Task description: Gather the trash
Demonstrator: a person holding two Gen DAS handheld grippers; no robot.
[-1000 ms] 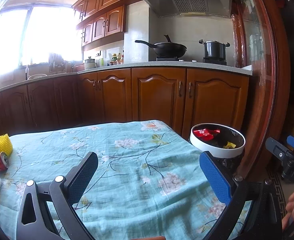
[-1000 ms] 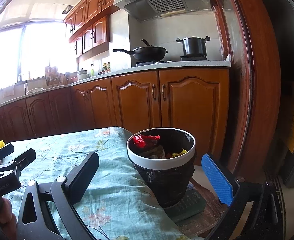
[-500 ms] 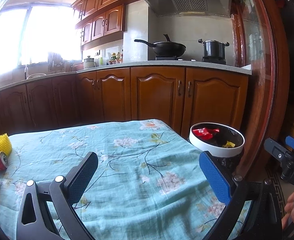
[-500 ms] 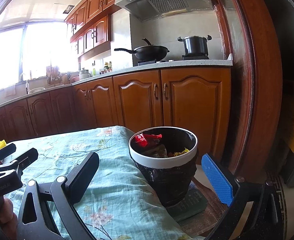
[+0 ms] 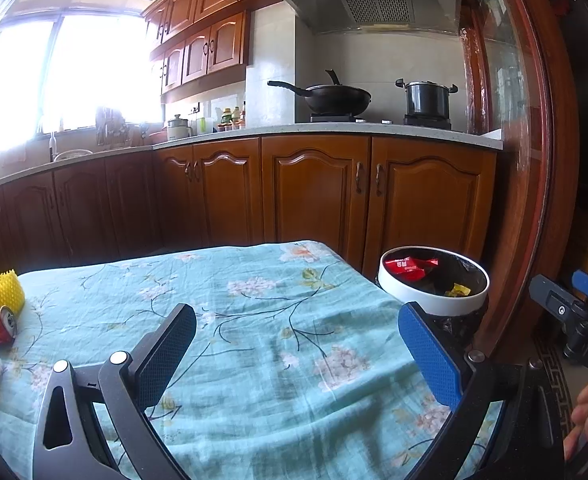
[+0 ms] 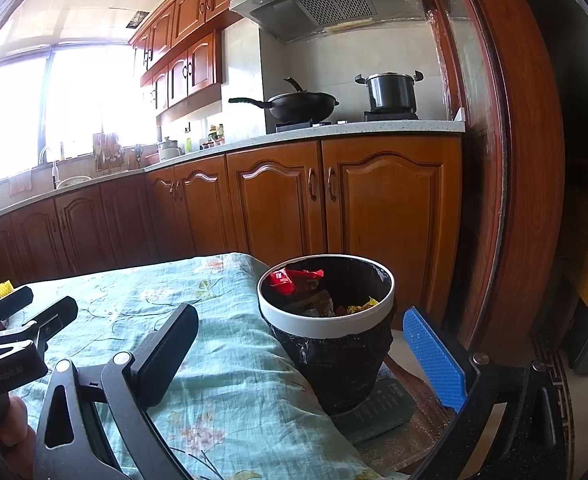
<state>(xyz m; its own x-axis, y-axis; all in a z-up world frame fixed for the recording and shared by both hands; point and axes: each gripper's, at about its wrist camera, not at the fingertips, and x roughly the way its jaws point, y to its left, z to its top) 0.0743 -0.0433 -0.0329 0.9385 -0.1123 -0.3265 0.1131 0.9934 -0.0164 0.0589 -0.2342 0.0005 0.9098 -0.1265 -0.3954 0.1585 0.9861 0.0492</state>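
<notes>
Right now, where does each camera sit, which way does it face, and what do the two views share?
Left wrist: on the left tongs, open, over the floral tablecloth, facing the kitchen cabinets; right tongs and fingers at the right edge.
Right wrist: on the right tongs, open, facing the trash bin; left tongs at the left edge.
Shared: bin, tablecloth, wok, pot.
</notes>
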